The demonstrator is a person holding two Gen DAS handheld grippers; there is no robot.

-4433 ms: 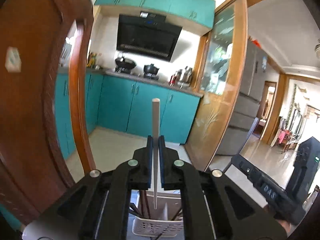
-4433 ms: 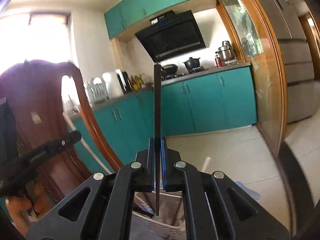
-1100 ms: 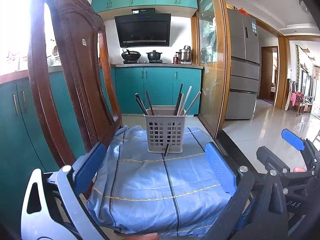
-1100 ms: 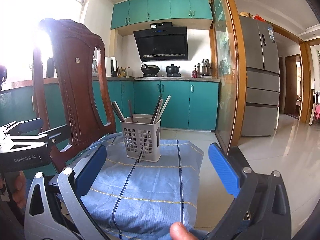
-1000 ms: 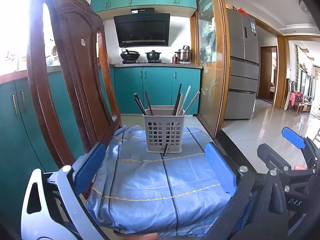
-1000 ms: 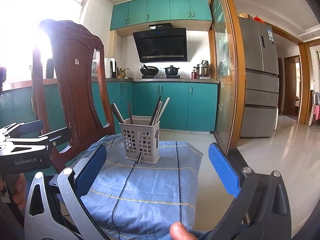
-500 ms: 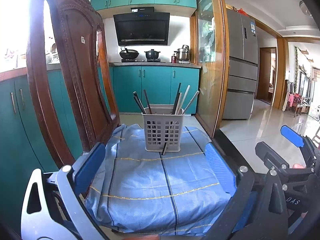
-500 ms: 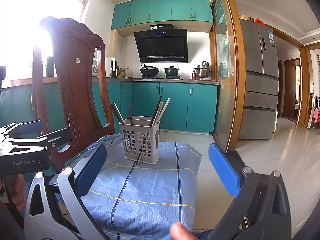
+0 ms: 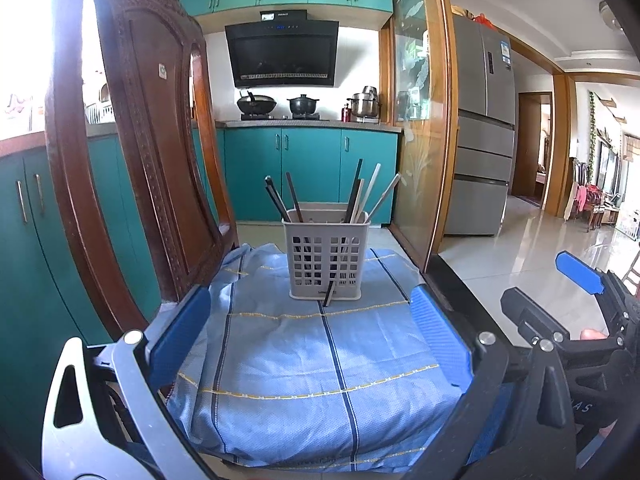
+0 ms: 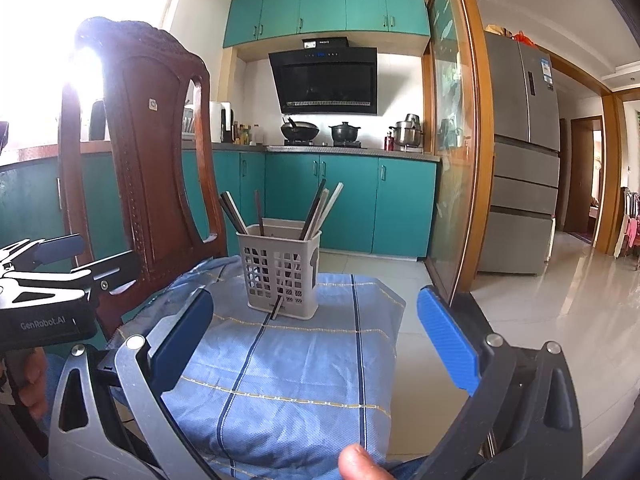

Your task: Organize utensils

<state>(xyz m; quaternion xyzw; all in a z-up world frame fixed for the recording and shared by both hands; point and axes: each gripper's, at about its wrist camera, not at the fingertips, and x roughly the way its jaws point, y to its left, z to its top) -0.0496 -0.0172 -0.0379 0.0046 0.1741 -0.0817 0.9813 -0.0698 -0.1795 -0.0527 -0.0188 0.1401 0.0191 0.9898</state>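
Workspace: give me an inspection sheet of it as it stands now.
Surface: blue striped cloth spread over the seat, wrinkled, beside a wooden chair back.
Job's things: grey basket upright on the cloth, chopsticks leaning in it; one dark tip pokes out through the front near the base.
Clutter: nothing seen on the cloth.
Grippers: left gripper open, holding nothing; right gripper open, holding nothing; both short of the basket.
Cables: nothing seen.
Surroundings: teal cabinets, range hood, pots on the stove, fridge, tiled floor.
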